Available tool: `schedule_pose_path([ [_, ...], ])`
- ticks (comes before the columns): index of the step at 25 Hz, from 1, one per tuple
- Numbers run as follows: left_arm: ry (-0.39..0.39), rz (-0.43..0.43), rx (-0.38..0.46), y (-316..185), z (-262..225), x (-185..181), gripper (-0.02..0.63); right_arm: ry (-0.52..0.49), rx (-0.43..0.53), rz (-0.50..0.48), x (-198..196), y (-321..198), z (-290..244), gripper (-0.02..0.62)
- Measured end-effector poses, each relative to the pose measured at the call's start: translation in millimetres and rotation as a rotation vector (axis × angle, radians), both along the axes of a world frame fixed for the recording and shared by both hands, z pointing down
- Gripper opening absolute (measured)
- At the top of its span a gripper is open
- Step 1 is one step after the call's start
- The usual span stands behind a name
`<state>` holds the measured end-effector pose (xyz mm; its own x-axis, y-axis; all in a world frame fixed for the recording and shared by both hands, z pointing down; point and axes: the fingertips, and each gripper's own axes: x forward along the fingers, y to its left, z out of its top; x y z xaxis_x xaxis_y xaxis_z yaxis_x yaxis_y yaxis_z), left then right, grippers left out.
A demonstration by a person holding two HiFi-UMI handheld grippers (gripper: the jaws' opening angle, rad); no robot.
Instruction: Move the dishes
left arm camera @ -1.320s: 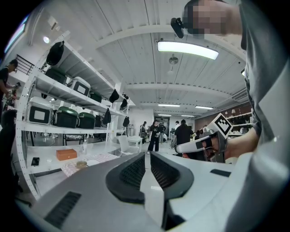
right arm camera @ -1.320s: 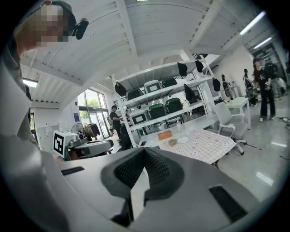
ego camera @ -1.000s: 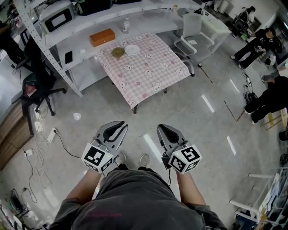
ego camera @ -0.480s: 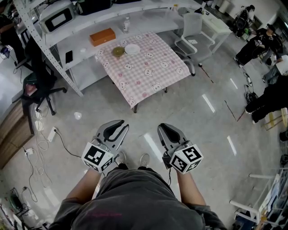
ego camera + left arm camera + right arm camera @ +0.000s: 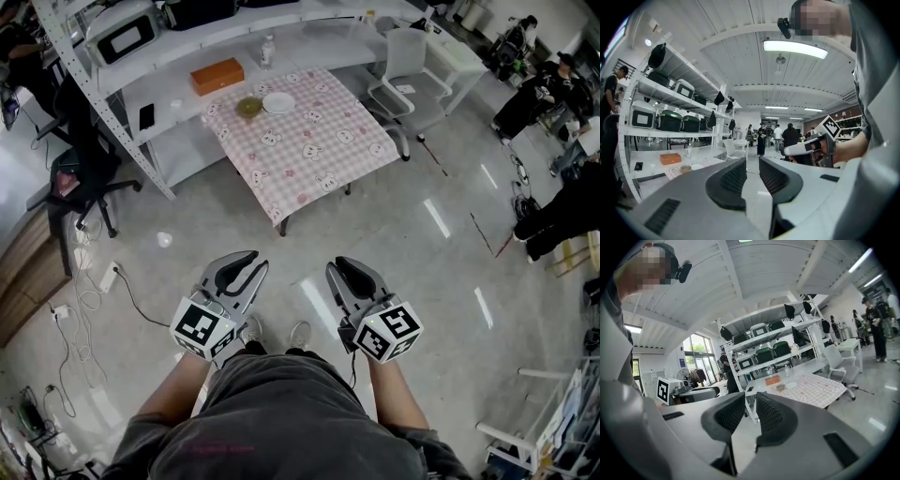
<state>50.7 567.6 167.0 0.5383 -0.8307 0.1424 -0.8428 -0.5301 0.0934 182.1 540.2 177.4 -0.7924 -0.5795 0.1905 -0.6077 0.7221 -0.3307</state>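
Left tongs (image 5: pixel 249 261) and right tongs (image 5: pixel 337 270) slightly parted and empty, parked as before well short of the counter (image 5: pixel 314 164), bowl (image 5: pixel 247 107) and plate (image 5: pixel 277 102) untouched at the counter's far edge, only the view nudged, so approach still pending.

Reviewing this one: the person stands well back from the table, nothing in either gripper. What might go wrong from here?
The bowl and plate sit side by side at the table's far edge by the shelf, so reaching for one may knock the other. Cables trail over the floor on the person's left, a trip hazard. The left gripper and right gripper jaws stand only narrowly apart and likely must widen for a rim.
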Motion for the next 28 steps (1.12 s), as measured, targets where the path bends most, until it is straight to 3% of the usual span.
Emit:
schedule_pose_path([
  [28,-0.023,-0.078,-0.014,-16,5,54,0.143,-0.018,0.000,-0.070,52,-26,7,0.095],
])
